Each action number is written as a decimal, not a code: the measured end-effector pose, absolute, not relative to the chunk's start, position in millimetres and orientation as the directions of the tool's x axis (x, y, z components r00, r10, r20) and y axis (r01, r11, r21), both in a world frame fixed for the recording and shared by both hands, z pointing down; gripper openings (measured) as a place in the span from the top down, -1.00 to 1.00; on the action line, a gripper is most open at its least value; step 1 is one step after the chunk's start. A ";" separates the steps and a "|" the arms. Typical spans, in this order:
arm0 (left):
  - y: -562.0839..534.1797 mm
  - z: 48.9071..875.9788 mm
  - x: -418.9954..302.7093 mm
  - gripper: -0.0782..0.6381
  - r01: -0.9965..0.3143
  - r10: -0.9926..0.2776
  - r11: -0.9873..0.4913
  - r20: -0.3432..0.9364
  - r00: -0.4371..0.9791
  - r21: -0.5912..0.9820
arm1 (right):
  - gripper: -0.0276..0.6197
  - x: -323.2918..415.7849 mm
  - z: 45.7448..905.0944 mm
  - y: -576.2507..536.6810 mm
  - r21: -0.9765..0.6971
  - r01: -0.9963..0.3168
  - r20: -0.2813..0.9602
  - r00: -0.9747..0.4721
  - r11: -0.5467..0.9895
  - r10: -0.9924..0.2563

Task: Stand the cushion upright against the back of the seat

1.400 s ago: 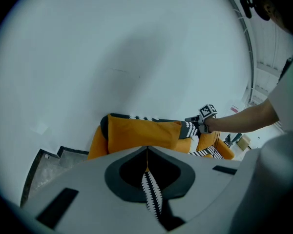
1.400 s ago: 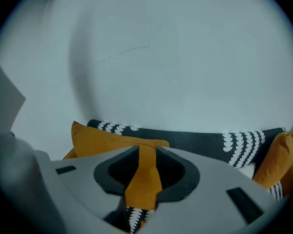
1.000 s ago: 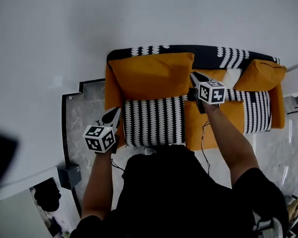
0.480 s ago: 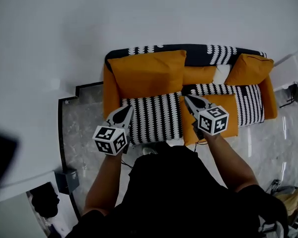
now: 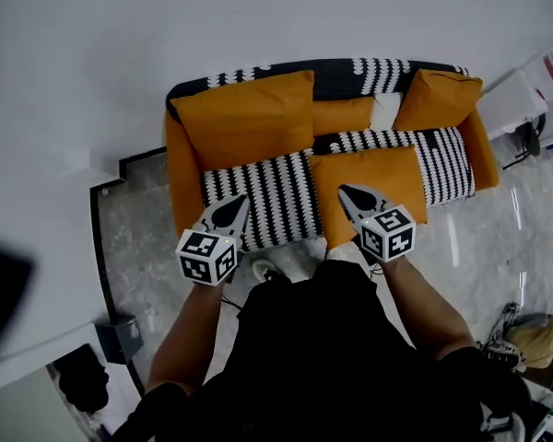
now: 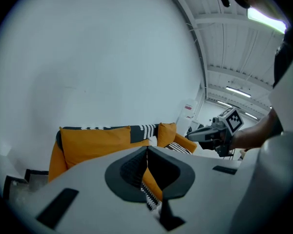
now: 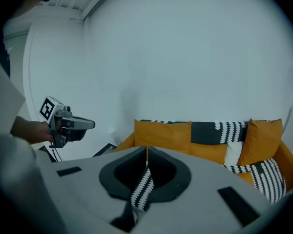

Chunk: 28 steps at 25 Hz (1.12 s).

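Orange fabric covers nearly everything here: the sofa (image 5: 177,168), its seat pad (image 5: 369,182) and the big cushion (image 5: 247,118) that the task is about. That cushion stands on its long edge at the left end of the seat, face turned outward, its upper edge resting on the dark, white-patterned back (image 5: 346,74), so it leans where a sitter's shoulders would meet it. Judged from how it lies, the standing-up looks done. Its foot sits just behind the black-and-white striped throw (image 5: 263,196) draped over the front of the seat, which probably helps keep the lower edge from sliding forward. A smaller orange cushion (image 5: 440,98) is propped in the far right corner, well apart from the big one, with a small white pillow (image 5: 383,110) between them. Both tools hang in the air over the sofa's front edge, clear of all fabric. The left tool (image 5: 238,203) has its jaws pressed together with nothing between them; the stripes and orange showing in its own view lie behind it, on the seat. The right tool (image 5: 344,190) is likewise closed and empty, pointing toward the seat. Keeping them off the sofa makes sense if the cushion is meant to stand by itself: with nothing propping it, any slump would show.
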State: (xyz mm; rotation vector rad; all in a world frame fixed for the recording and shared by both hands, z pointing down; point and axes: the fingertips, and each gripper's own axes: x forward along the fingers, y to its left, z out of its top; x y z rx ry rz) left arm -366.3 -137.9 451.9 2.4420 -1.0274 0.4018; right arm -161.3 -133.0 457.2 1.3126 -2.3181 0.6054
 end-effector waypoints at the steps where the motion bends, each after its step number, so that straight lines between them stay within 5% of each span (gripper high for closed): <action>1: -132.6 450.4 -361.5 0.73 -0.723 -0.587 -0.631 0.435 0.683 0.282 | 0.79 -155.4 458.5 -130.4 -0.168 -0.874 0.545 -0.468 0.456 -0.696; 22: 5.7 449.1 -161.4 0.73 -0.818 -0.699 -0.524 0.427 0.573 0.239 | 0.79 93.5 469.4 19.8 -0.221 -0.858 0.473 -0.510 0.464 -0.718; 28: 49.1 459.8 -111.4 0.73 -0.833 -0.722 -0.424 0.422 0.548 0.356 | 0.79 177.3 487.8 76.1 -0.219 -0.868 0.522 -0.489 0.445 -0.698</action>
